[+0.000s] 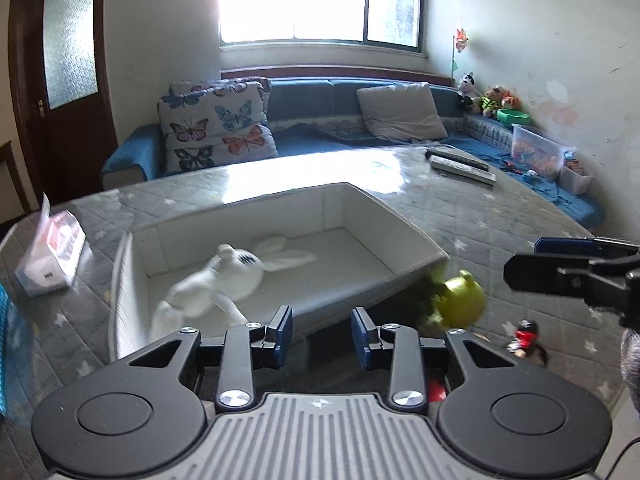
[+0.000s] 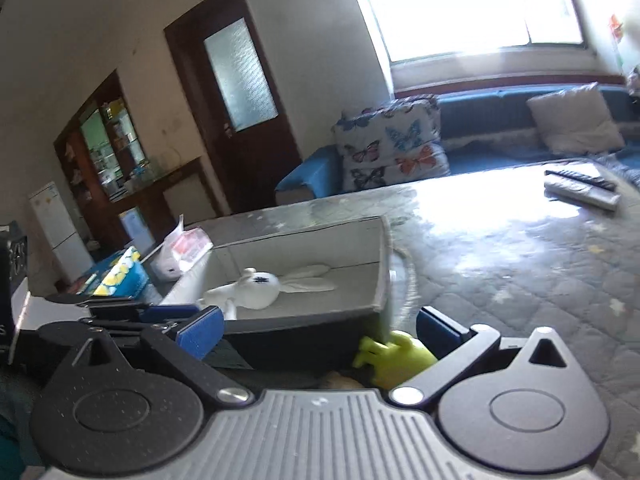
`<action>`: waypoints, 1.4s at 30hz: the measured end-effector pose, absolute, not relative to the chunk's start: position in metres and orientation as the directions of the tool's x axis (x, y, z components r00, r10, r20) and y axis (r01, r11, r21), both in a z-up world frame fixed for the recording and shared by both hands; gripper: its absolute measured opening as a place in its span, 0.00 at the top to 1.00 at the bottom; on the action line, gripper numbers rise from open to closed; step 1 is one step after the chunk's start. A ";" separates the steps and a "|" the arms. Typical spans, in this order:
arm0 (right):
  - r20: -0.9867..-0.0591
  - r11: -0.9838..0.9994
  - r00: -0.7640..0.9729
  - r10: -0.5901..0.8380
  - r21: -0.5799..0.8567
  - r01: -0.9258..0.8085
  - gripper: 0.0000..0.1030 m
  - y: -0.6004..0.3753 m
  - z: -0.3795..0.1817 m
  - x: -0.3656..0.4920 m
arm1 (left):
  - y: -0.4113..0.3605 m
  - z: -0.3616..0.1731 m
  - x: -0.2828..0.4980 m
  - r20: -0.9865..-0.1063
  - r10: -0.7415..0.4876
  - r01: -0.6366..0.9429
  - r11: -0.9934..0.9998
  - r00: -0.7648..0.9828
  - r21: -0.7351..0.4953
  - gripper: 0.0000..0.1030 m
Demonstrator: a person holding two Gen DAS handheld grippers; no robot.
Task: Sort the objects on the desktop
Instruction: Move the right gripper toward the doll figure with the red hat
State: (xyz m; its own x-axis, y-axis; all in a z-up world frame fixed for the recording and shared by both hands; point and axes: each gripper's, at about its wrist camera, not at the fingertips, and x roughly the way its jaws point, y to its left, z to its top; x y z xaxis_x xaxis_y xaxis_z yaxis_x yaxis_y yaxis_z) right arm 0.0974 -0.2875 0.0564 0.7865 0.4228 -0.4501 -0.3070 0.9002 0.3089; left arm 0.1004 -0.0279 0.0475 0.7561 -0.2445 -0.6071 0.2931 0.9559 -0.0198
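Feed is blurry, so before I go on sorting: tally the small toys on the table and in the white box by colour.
White: 1, the plush rabbit, lying inside the white box.
Green: 1, the round toy, on the table outside the box's near corner.
Red and black: 1, a small figure, on the table right of the green toy.
Total: 3

- The green toy [image 1: 464, 300], just beside the near right corner of the white box [image 1: 132, 272], is smeared by motion blur; its lower part is hidden behind the right gripper [image 2: 320, 332] in the right wrist view.
- The small red and black thing [image 1: 526, 340], on the bench beyond the green toy from the white box, is too blurred to be identified.
- The white rabbit toy [image 1: 224, 284] inside the white box is partly hidden by the box's near wall.
- The blue carton [image 1: 6, 344], left of the white box, is cut off by the picture's edge.
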 end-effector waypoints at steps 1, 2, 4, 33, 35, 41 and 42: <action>-0.443 0.899 0.791 0.423 0.317 -0.303 0.00 -0.291 0.054 0.093 | -0.029 0.045 0.098 -0.610 -0.252 0.298 0.954 0.751 -0.028 0.66; -0.440 0.894 0.788 0.430 0.326 -0.306 0.00 -0.294 0.052 0.090 | -0.031 0.043 0.095 -0.615 -0.265 0.303 0.952 0.742 -0.043 0.66; -0.433 0.885 0.784 0.444 0.349 -0.309 0.00 -0.304 0.049 0.083 | -0.033 0.038 0.090 -0.628 -0.290 0.317 0.946 0.722 -0.072 0.66; -0.556 0.834 0.621 0.552 0.371 -0.409 0.00 -0.331 0.002 0.078 | -0.079 0.016 0.024 -0.660 -0.528 0.581 0.797 0.534 -0.168 0.66; -0.549 0.818 0.606 0.576 0.386 -0.427 0.00 -0.328 0.001 0.082 | -0.082 0.011 0.023 -0.669 -0.527 0.586 0.793 0.524 -0.166 0.66; -0.555 0.804 0.582 0.594 0.395 -0.444 0.00 -0.316 -0.004 0.092 | -0.088 0.000 0.031 -0.684 -0.528 0.575 0.796 0.504 -0.190 0.67; -0.556 0.804 0.581 0.595 0.395 -0.445 0.00 -0.316 -0.004 0.093 | -0.089 -0.001 0.032 -0.685 -0.529 0.577 0.794 0.501 -0.192 0.67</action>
State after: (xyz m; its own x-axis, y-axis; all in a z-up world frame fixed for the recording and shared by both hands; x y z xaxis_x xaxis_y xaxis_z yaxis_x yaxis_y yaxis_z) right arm 0.0926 -0.3156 -0.0042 0.5807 0.5946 -0.5561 -0.4450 0.8038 0.3948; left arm 0.0322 -0.0891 -0.0013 0.5014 -0.5291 -0.6846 0.5766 0.7943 -0.1915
